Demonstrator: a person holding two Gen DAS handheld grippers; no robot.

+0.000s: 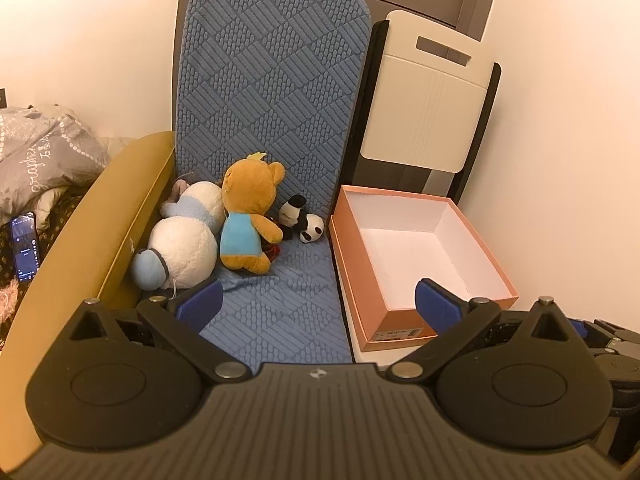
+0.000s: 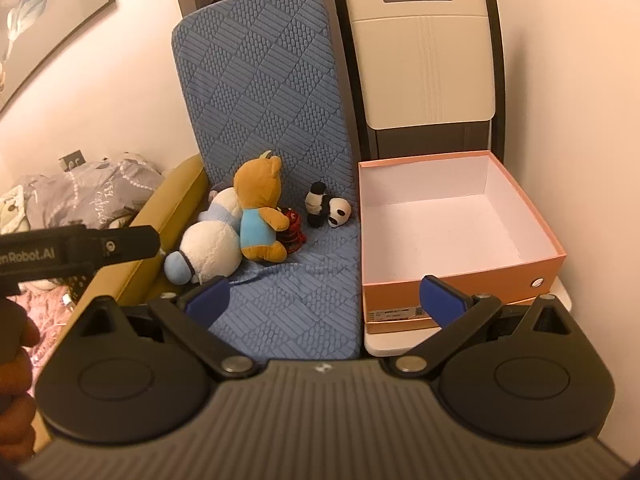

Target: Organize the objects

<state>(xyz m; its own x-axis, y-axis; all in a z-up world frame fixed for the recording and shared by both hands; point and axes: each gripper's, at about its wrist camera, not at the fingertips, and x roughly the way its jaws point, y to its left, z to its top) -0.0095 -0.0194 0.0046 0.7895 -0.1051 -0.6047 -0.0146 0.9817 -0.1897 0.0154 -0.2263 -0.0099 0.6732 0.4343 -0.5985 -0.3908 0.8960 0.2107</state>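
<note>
- Left hand-held gripper (image 1: 318, 300): jaws spread wide, nothing held, hovering over front of blue cushion (image 1: 276, 312).
- Right hand-held gripper (image 2: 324, 300): also wide open, empty, above cushion front edge & near corner of pink box (image 2: 452, 294).
- Pink box sits w/ lid off, white inside, just right of cushion.
- Mid-cushion: white plush (image 1: 188, 240) lying against yellow armrest (image 1: 120, 208); brown bear (image 1: 250, 216) in blue top leans on it.
- Small panda (image 1: 306, 222) near bear, by box's far corner.
- Behind box: white folding chair (image 2: 428, 52).

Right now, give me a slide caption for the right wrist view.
Open right gripper faces brown bear, white plush and panda on blue cushion, beside empty pink box.
</note>
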